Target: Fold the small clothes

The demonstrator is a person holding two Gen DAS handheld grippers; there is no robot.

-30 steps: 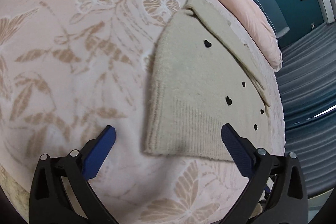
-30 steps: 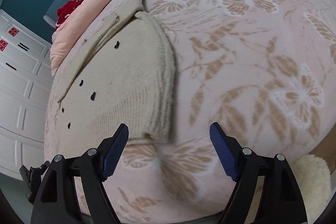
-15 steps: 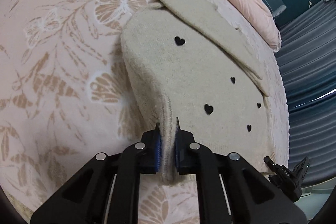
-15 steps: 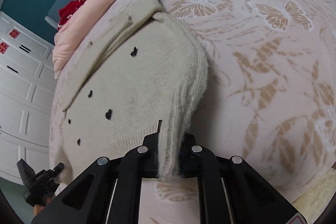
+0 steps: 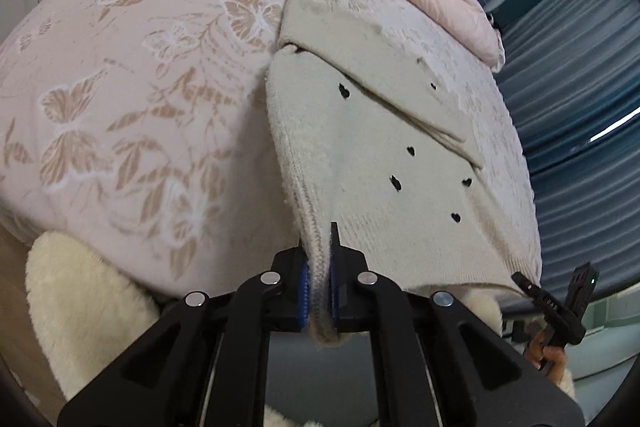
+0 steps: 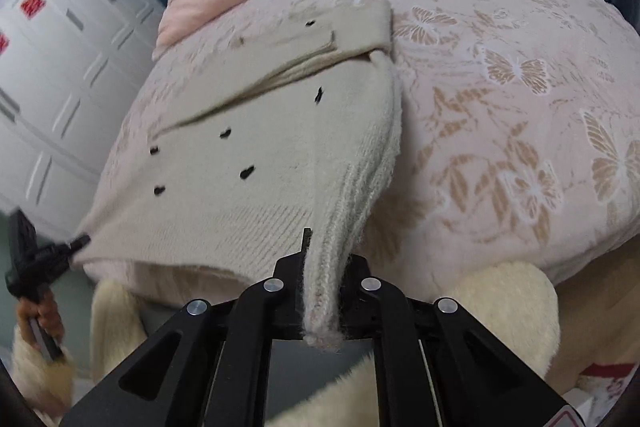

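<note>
The hem corner of the cream sweater (image 5: 372,163) is pinched between the closed fingers of the left gripper (image 5: 319,291). The garment, dotted with small black hearts, is spread on the butterfly-patterned bedspread (image 5: 120,107), its sleeve folded across the top. Its other hem corner is clamped in the right gripper (image 6: 323,291). No containers are seen.
</note>
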